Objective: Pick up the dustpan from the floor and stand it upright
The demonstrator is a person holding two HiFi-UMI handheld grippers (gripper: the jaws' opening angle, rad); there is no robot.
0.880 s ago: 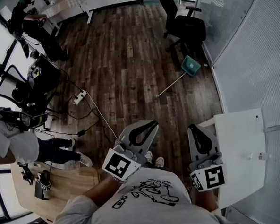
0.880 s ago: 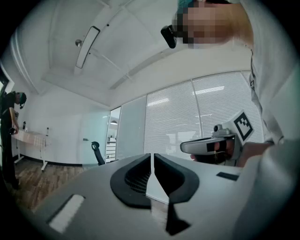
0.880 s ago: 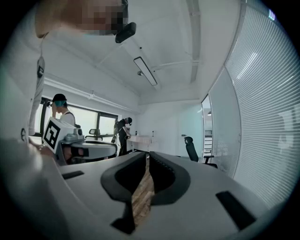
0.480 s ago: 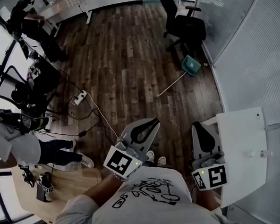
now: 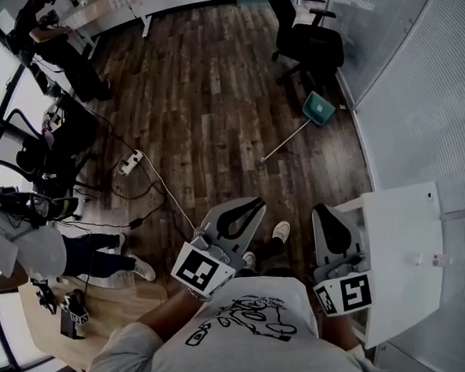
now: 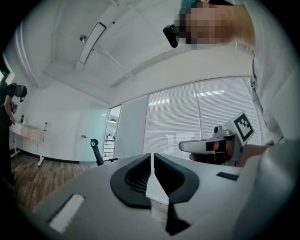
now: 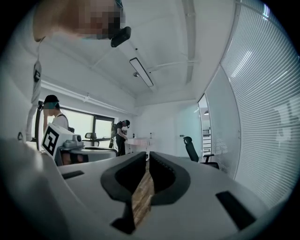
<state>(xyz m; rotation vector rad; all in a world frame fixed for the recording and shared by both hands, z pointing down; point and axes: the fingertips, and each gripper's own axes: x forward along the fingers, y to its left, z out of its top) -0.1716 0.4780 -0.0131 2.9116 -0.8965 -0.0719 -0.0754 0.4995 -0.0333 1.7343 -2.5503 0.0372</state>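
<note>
The teal dustpan (image 5: 316, 108) lies on the wooden floor by the glass wall at the far right, its long thin handle (image 5: 285, 143) stretched toward me along the boards. Both grippers are held close to my body, far from it. My left gripper (image 5: 254, 205) points forward with its jaws shut and nothing between them; the left gripper view shows the same closed jaws of the left gripper (image 6: 152, 158) aimed at the blinds. My right gripper (image 5: 323, 213) is shut and empty too; in its own view the right gripper (image 7: 146, 158) faces the room.
A black office chair (image 5: 311, 44) stands just beyond the dustpan. A white table (image 5: 401, 249) is at my right. A power strip (image 5: 132, 161) and cables trail over the floor at left, near seated and standing people (image 5: 32, 241). My shoe (image 5: 281, 231) shows between the grippers.
One of my feet has stepped forward between the grippers. Both grippers stay shut and near my body; the dustpan has not moved.
</note>
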